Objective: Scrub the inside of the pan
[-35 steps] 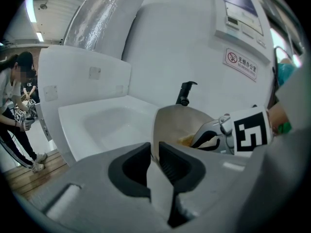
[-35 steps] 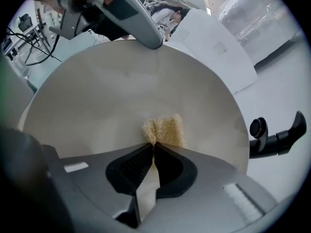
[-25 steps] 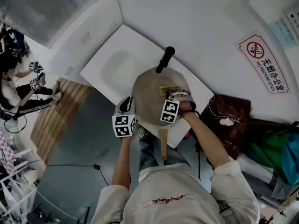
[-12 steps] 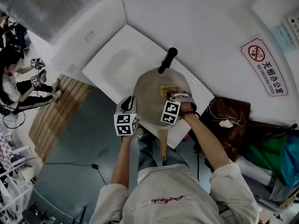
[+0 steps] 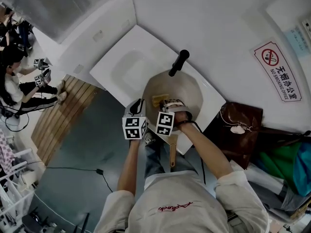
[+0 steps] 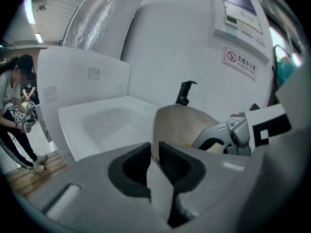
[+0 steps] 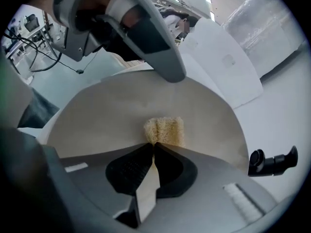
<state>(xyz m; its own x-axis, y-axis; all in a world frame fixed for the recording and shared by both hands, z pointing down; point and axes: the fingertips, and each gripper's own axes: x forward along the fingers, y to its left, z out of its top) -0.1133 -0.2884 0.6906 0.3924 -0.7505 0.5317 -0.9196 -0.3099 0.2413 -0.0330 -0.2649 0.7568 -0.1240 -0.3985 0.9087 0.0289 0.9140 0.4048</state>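
A round beige pan (image 5: 187, 92) with a black handle (image 5: 178, 62) lies on the white counter; it also fills the right gripper view (image 7: 116, 113). My left gripper (image 5: 140, 107) is shut on the pan's near left rim, and the thin rim (image 6: 152, 140) runs between its jaws. Inside the pan, my right gripper (image 5: 164, 102) is shut on a yellow sponge (image 5: 158, 100). The sponge (image 7: 164, 130) sticks out past the jaws and presses on the pan's inner surface. In the right gripper view the left gripper (image 7: 146, 38) shows at the pan's far edge.
A shallow white basin (image 5: 127, 67) adjoins the pan on the left. A wooden handle (image 5: 172, 154) sticks out below the counter edge. A brown bag (image 5: 240, 125) sits at the right, a no-smoking sign (image 5: 277, 69) on the wall. A person (image 5: 14, 86) stands by slatted wood flooring (image 5: 63, 115).
My right gripper has slid the sponge leftward across the pan, closer to the left gripper. The left gripper keeps its hold on the rim.
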